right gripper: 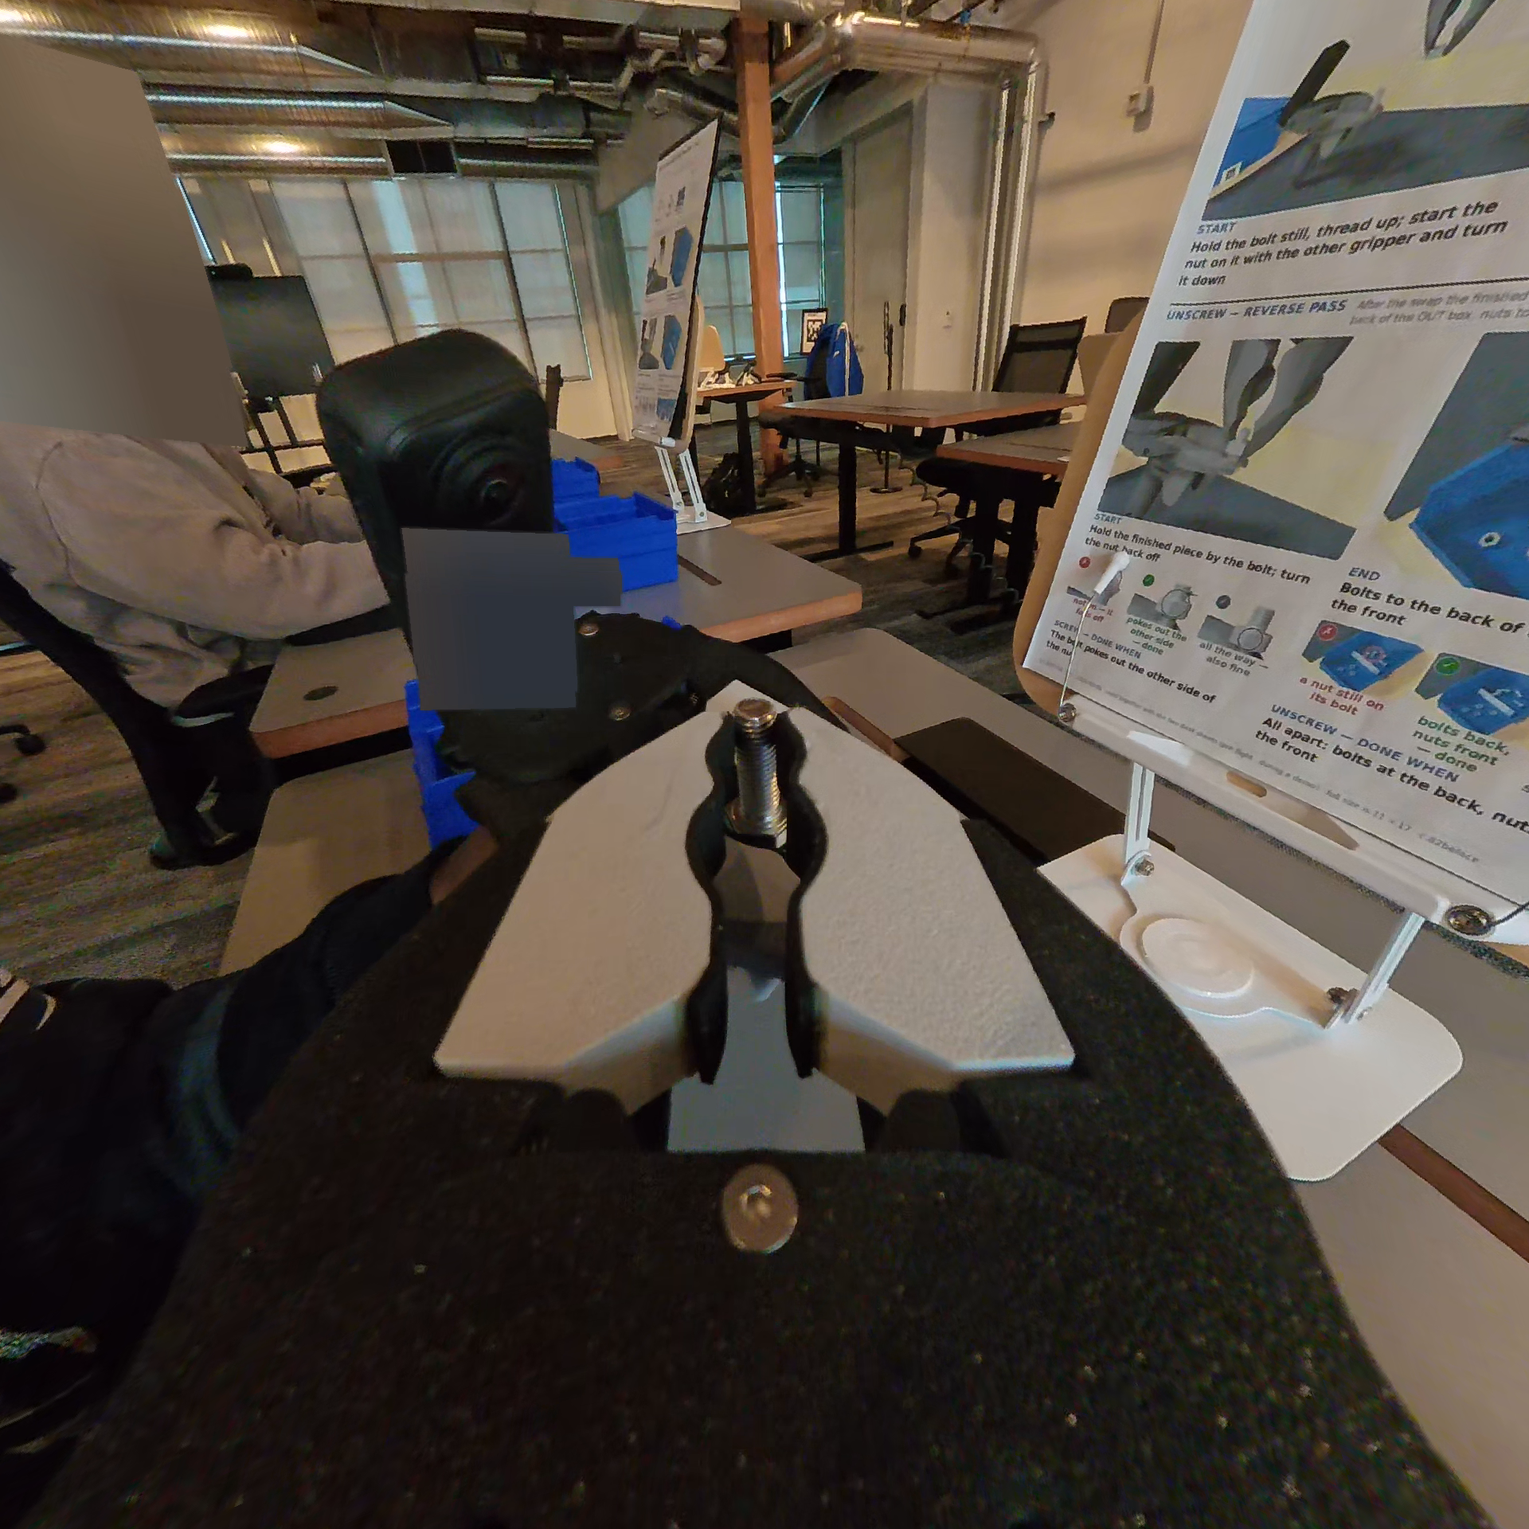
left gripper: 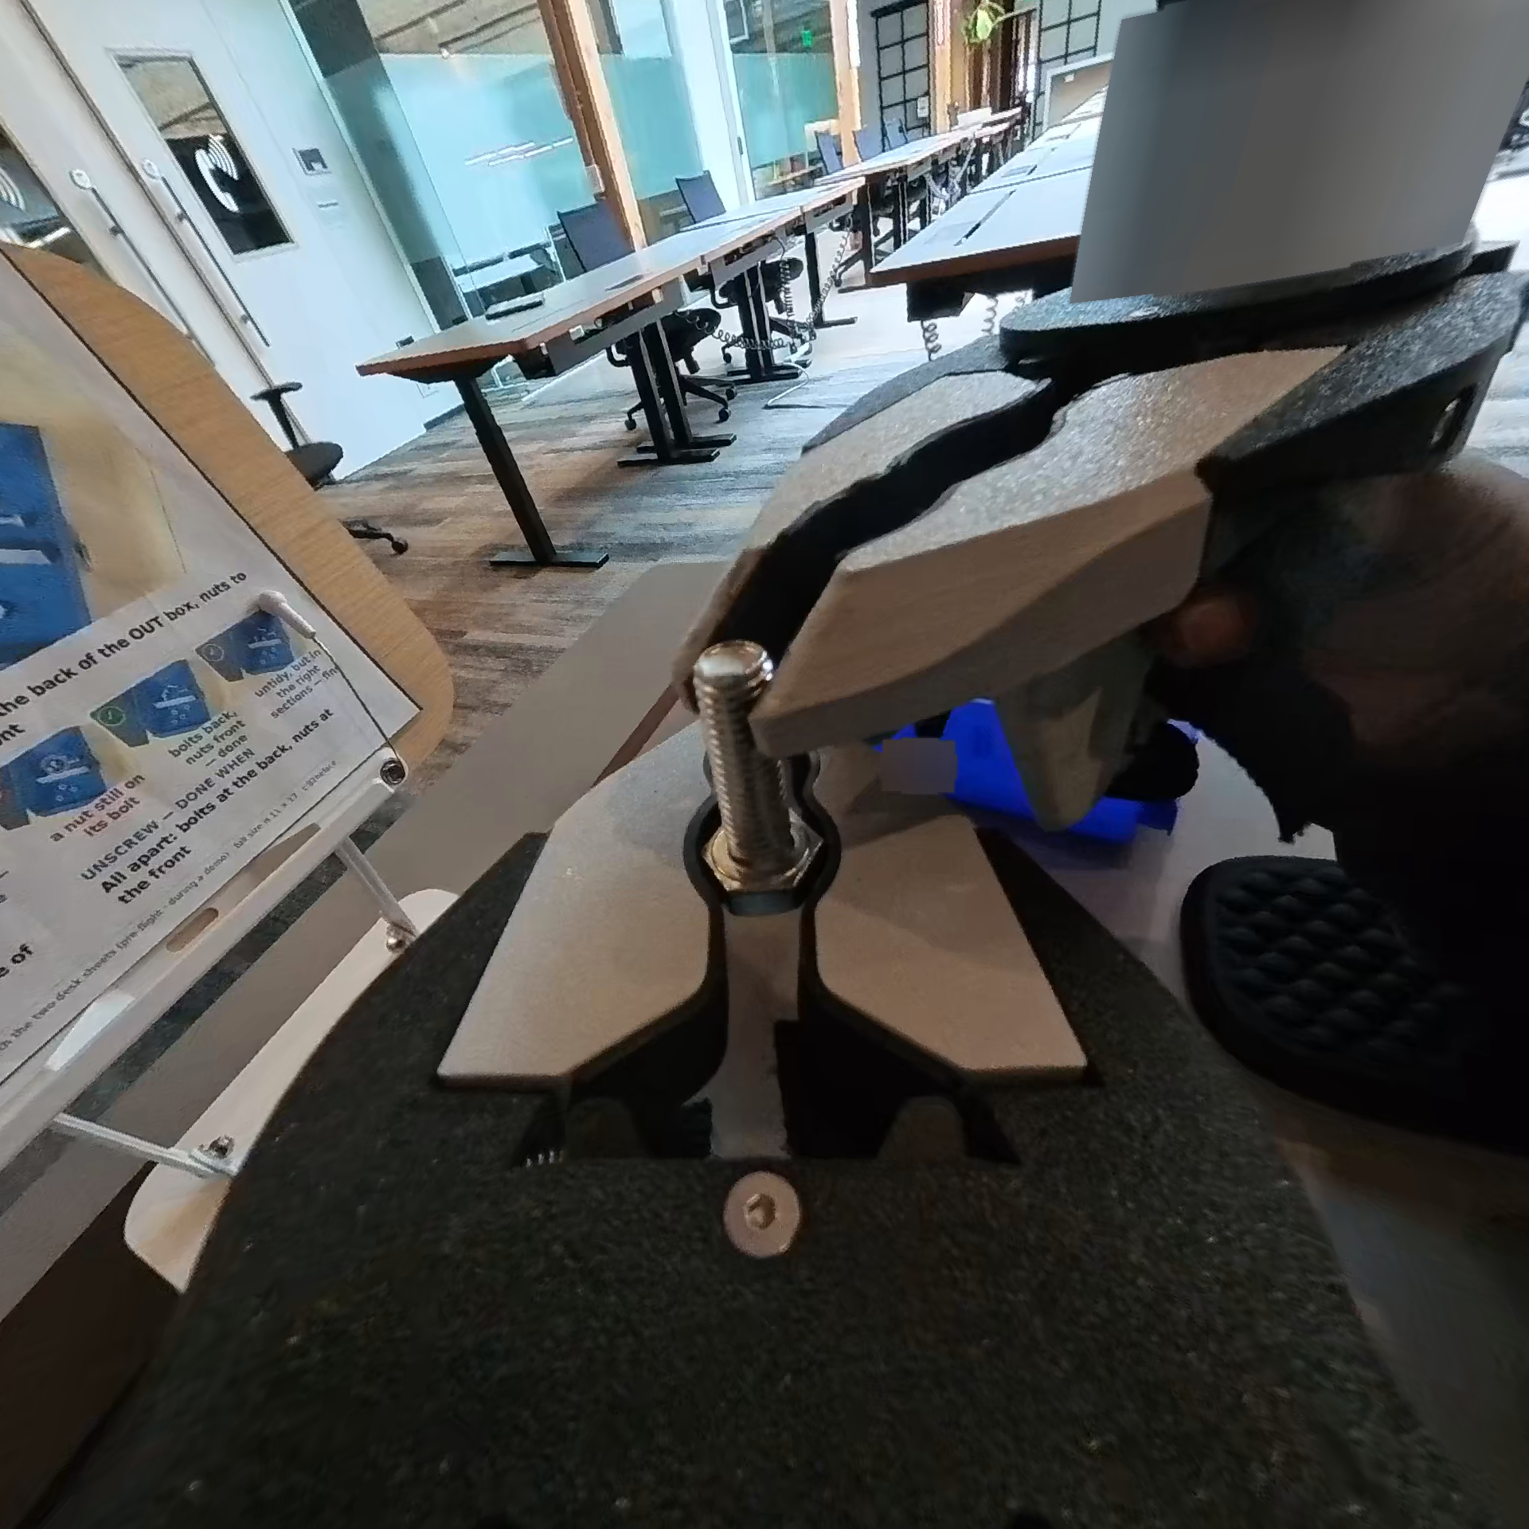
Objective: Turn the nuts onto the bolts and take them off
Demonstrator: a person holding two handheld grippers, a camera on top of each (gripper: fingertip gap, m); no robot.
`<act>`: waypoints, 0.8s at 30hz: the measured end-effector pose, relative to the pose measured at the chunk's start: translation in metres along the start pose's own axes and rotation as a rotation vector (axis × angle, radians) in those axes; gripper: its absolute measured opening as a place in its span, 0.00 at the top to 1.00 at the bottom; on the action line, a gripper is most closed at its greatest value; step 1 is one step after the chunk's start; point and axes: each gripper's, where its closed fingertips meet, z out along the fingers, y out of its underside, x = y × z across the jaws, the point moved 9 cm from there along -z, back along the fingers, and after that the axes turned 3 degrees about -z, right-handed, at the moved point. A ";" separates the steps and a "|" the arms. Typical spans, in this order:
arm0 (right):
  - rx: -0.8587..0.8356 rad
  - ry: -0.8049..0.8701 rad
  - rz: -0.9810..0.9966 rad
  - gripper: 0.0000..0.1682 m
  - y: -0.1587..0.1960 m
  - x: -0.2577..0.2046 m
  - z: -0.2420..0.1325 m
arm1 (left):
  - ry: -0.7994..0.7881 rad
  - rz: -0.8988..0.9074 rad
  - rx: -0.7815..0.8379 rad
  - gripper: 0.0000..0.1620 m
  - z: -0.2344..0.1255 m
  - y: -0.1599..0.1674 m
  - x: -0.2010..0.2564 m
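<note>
A silver bolt (left gripper: 739, 757) stands upright, thread end up. A hex nut (left gripper: 757, 860) sits low on its thread. My left gripper (left gripper: 757, 815) is shut with the nut held in the round notch of its grey fingers. My right gripper (left gripper: 732, 703) comes in from the upper right and is shut on the bolt's top end. In the right wrist view the bolt (right gripper: 757, 778) and the nut (right gripper: 757, 827) show through the gap of the right gripper (right gripper: 749, 703). The left gripper's black camera housing (right gripper: 447, 447) is behind it. The bolt's head is hidden.
An instruction sheet on a white stand (left gripper: 165, 745) (right gripper: 1324, 496) stands close by on the grey table (left gripper: 538, 761). A blue bin (left gripper: 1059, 794) (right gripper: 434, 769) lies under the grippers. More blue bins (right gripper: 616, 538) sit on another desk. A person (right gripper: 165, 538) sits at the left. Across from one pair of fingers to the other is roughly 7 cm.
</note>
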 end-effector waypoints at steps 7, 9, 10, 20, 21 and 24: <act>0.004 -0.015 -0.004 0.95 -0.002 -0.001 -0.001 | 0.024 0.013 0.019 0.93 -0.003 -0.001 0.001; -0.001 -0.021 -0.003 0.95 -0.003 -0.002 -0.002 | 0.034 0.017 0.020 0.93 -0.004 -0.002 0.002; -0.004 -0.025 0.001 0.95 -0.004 -0.002 -0.002 | 0.039 0.017 0.022 0.93 -0.004 -0.002 0.002; -0.013 0.016 -0.159 0.58 -0.025 -0.003 -0.028 | 0.091 -0.078 0.097 0.93 -0.024 -0.003 -0.011; -0.041 0.005 -0.198 0.55 -0.026 -0.005 -0.031 | 0.075 -0.082 0.105 0.93 -0.031 -0.005 -0.015; -0.207 -0.082 -0.307 0.49 -0.015 -0.009 -0.033 | 0.029 -0.093 0.125 0.93 -0.053 -0.008 -0.025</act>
